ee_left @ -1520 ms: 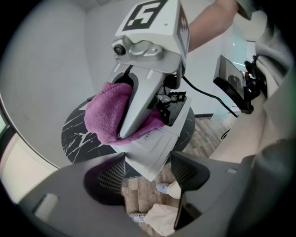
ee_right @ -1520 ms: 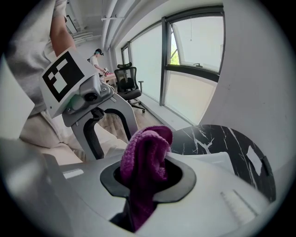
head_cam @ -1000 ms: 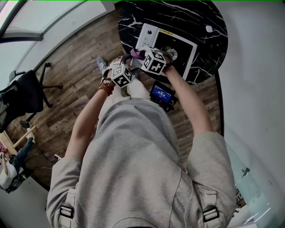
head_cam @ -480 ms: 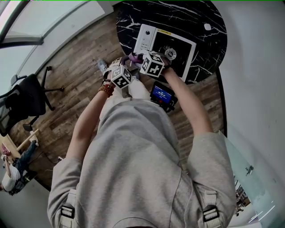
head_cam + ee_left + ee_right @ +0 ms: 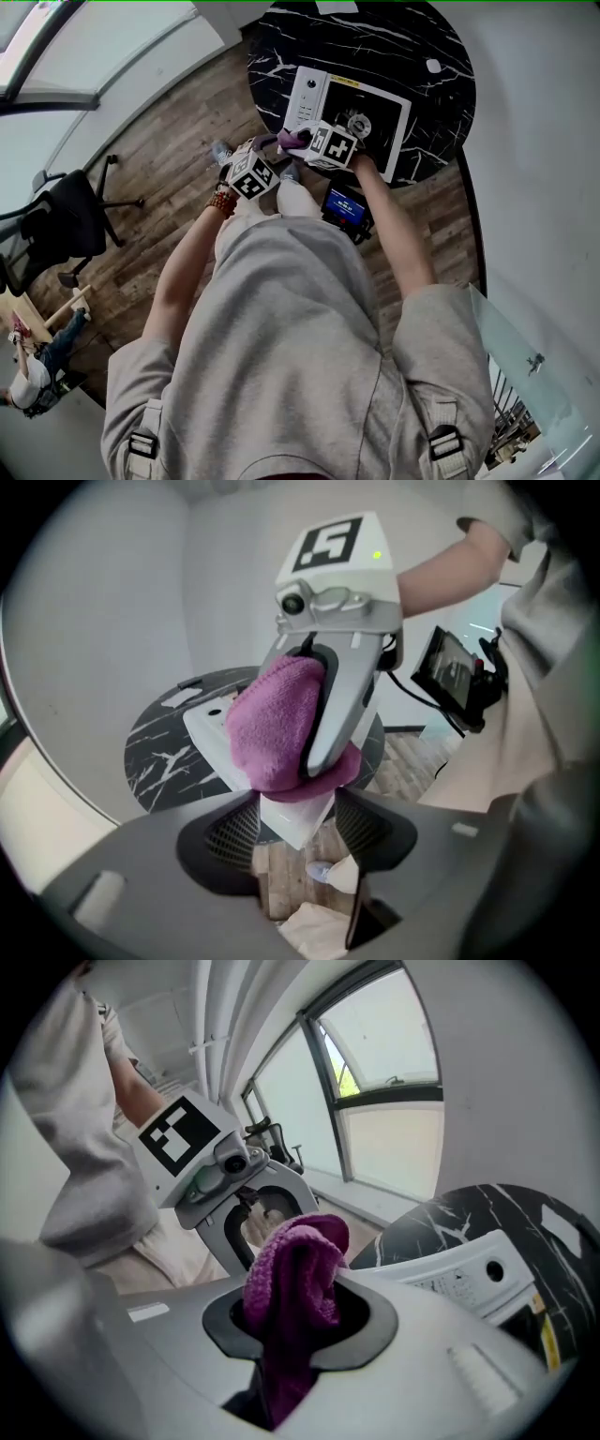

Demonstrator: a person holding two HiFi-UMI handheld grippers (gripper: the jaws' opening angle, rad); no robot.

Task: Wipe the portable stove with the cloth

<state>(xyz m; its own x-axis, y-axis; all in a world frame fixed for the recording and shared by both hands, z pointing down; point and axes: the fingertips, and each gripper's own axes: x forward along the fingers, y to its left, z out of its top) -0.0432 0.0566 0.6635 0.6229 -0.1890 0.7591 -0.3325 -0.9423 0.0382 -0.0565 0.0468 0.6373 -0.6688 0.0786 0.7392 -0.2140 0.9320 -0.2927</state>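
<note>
The portable stove point(image 5: 361, 101), white with a black top, lies on a round black marble table point(image 5: 422, 37); its corner point(image 5: 292, 822) shows in the left gripper view too. My right gripper point(image 5: 295, 1321) is shut on a purple cloth point(image 5: 292, 1288), held over the stove's near left corner point(image 5: 292, 139). My left gripper point(image 5: 298, 834) faces it from just below. Its jaws are closing, and the cloth point(image 5: 272, 726) hangs above them, untouched by the pads. Each gripper sees the other: the right gripper's white body point(image 5: 342, 658) and the left gripper's frame point(image 5: 225, 1180).
A device with a blue screen point(image 5: 342, 204) hangs at the person's waist, by the table's near edge. A small white object point(image 5: 432, 66) lies on the far right of the table. A black office chair point(image 5: 66, 220) stands on the wooden floor at left.
The right gripper's marker cube has rolled and sits a little lower over the stove's corner. Both grippers stay close together by the cloth.
</note>
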